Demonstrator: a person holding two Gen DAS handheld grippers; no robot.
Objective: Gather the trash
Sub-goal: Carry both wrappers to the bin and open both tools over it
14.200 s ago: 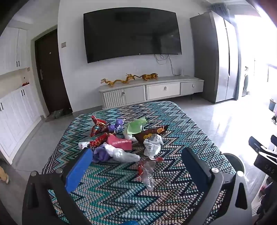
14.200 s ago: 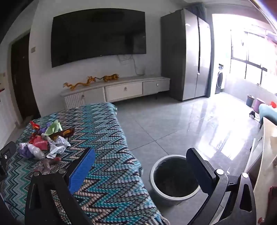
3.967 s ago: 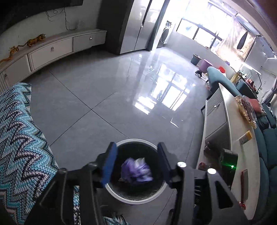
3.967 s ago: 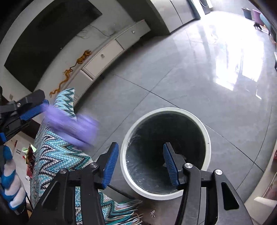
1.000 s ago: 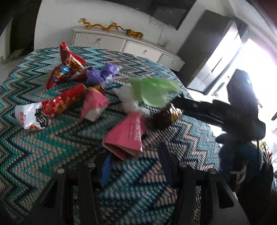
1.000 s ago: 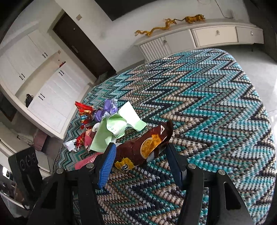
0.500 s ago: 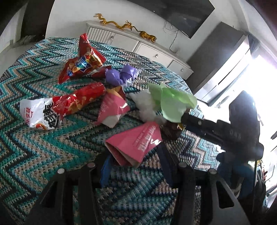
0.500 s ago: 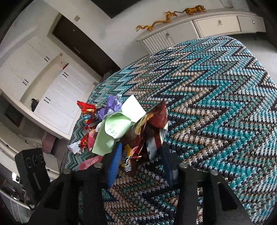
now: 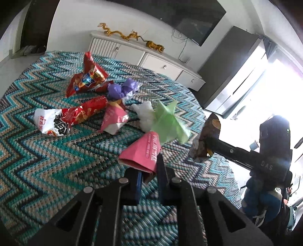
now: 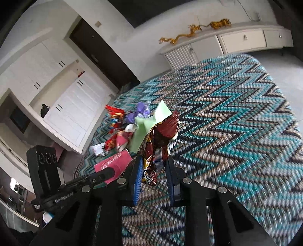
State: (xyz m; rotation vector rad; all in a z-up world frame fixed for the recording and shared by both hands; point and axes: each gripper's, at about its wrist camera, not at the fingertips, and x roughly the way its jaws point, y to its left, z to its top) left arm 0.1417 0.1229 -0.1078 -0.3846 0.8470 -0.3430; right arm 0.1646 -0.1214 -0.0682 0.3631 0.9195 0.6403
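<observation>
Zigzag teal blanket (image 9: pixel 37 160) over the bench, white TV console (image 9: pixel 144 56) and wall TV (image 9: pixel 189 17) behind. Trash pile mid-blanket: red chip bag (image 9: pixel 86 79), purple wrapper (image 9: pixel 121 89), red-and-white snack bag (image 9: pixel 66 119), small pink packet (image 9: pixel 113 119), white crumpled plastic (image 9: pixel 144 113), green paper (image 9: pixel 168 121). Left gripper (image 9: pixel 148 181) fingers narrow, pinching pink carton (image 9: pixel 144 153) at its lower edge, carton tip touching green paper. Right gripper (image 10: pixel 153 179) fingers narrow, clamped on brown snack wrapper (image 10: pixel 159 143), crumpled upright between blue pads, lifted off blanket just right of the pile. Same wrapper and right gripper seen at right edge of left wrist view. 2 items held, rest lying on blanket.
</observation>
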